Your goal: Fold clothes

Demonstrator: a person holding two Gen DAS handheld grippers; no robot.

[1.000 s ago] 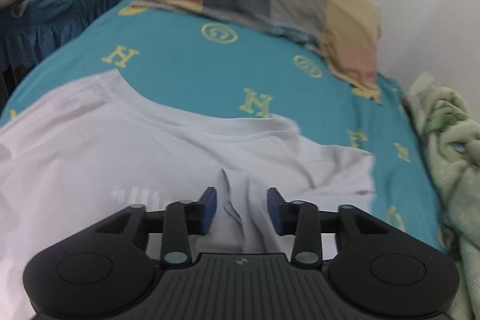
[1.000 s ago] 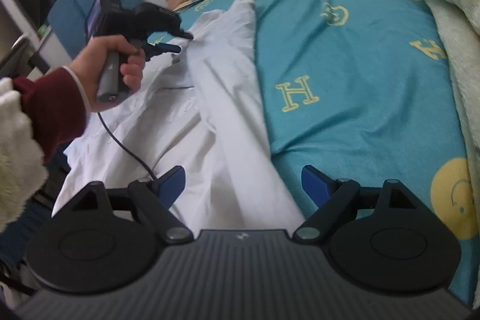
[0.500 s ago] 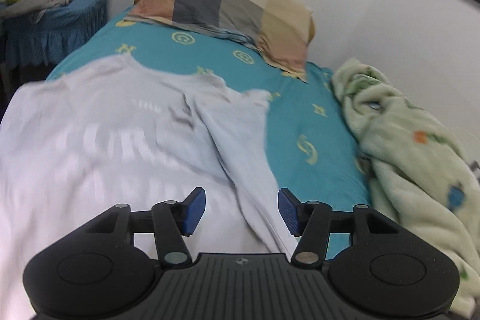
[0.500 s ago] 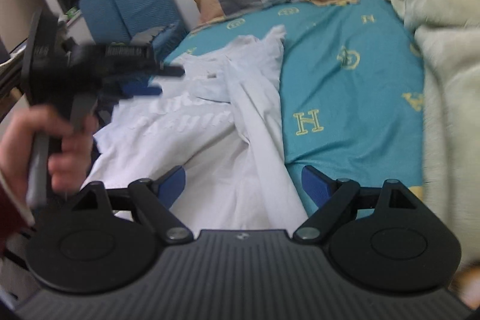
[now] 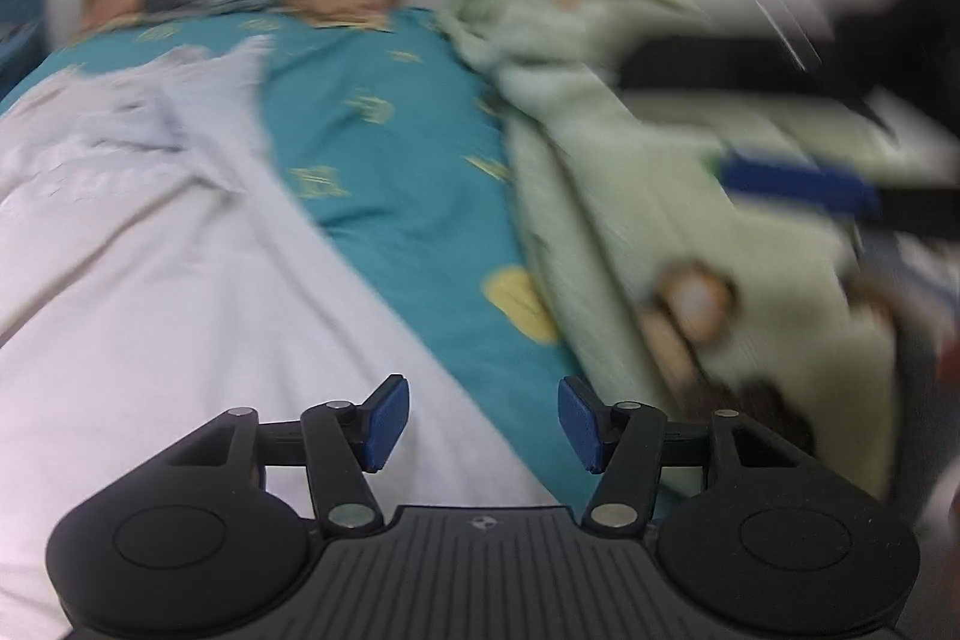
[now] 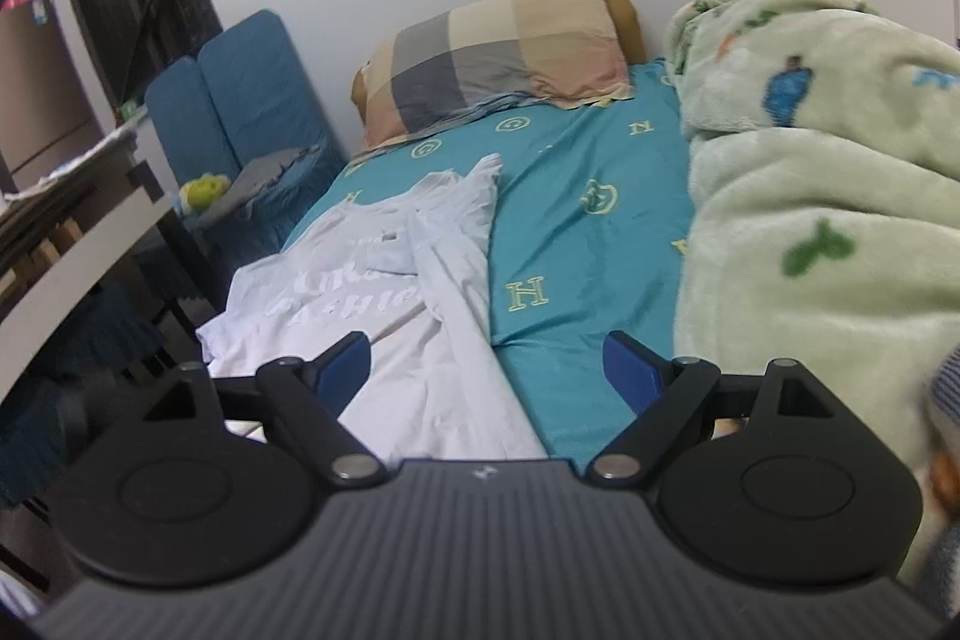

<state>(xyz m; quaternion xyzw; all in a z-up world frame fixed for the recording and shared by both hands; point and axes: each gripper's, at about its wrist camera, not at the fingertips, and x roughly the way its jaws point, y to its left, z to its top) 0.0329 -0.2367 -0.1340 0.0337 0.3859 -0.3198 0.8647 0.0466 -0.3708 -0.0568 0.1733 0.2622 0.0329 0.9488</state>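
A white T-shirt (image 6: 384, 298) lies spread on the teal bed sheet (image 6: 588, 232), its long axis running from the foot of the bed toward the plaid pillow (image 6: 498, 58), collar end farthest from both tools. One side strip of the shirt appears already turned inward along that axis, forming a raised lengthwise fold whose outer edge borders bare sheet. The right tool (image 6: 486, 370) hangs above the near hem end with its fingers spread wide and nothing between them; the folded edge passes forward between the two blue pads. The left tool (image 5: 483, 427) is likewise released and empty, its left pad over shirt cloth and its right pad over sheet, so the same edge runs up from between its fingers; this view is heavily motion-blurred. A pale green fleece blanket (image 6: 828, 196) is heaped along the right side of the bed, apart from the shirt. Judged from this layout, the shirt lies ahead and to the left of both tools, and neither tool is clearly nearer to the unfolded left side.
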